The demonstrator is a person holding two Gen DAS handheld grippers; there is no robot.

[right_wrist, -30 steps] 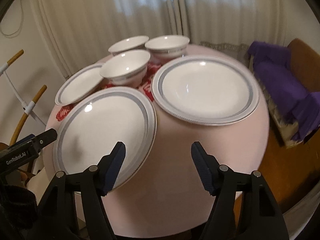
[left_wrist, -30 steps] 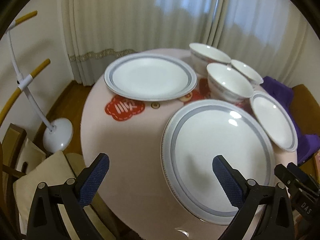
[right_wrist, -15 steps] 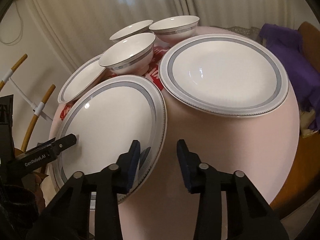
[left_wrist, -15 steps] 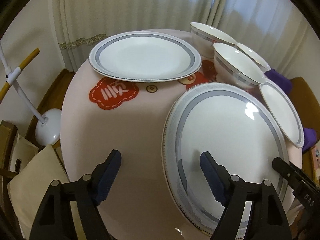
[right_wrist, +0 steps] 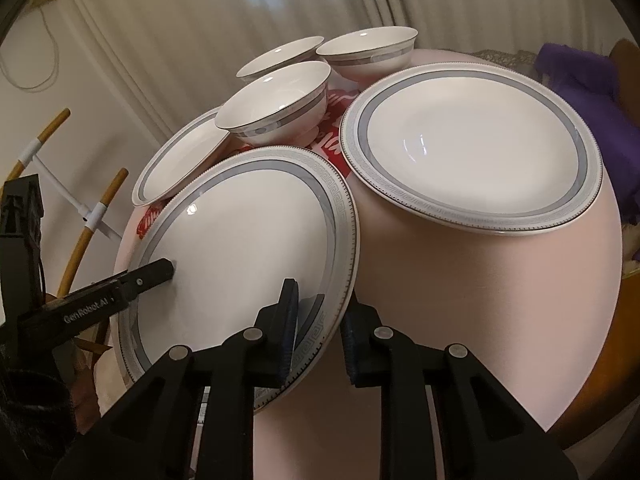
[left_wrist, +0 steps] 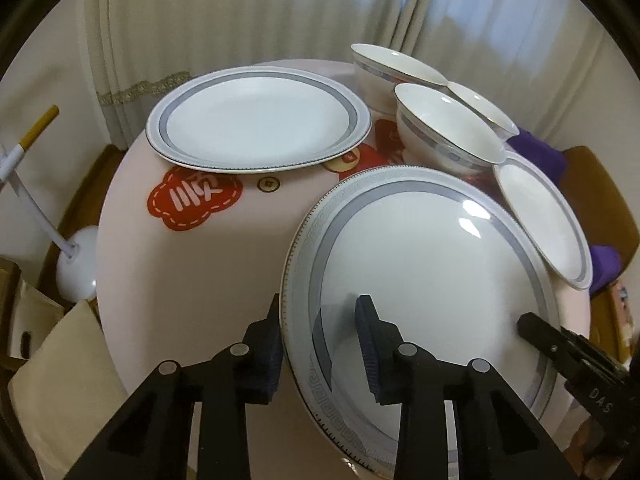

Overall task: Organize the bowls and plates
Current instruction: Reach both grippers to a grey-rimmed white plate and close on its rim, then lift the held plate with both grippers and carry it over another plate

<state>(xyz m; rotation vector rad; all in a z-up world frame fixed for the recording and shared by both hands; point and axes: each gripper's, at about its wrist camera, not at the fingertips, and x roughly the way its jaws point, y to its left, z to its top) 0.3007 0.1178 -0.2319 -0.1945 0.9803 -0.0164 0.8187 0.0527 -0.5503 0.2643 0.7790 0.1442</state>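
Observation:
A large white plate with a grey band lies at the near edge of the round pink table. My left gripper is shut on its left rim, one finger above and one below. My right gripper is shut on the same plate at its right rim. A second large plate lies further back. A smaller plate leans on the held plate's far rim. Three bowls stand at the back.
A white floor stand with wooden pegs stands left of the table. Purple cloth lies on a chair beside the table. Curtains hang behind. Red printed patches mark the tablecloth.
Both grippers moved in toward the near plate and closed from wide open onto its opposite rims.

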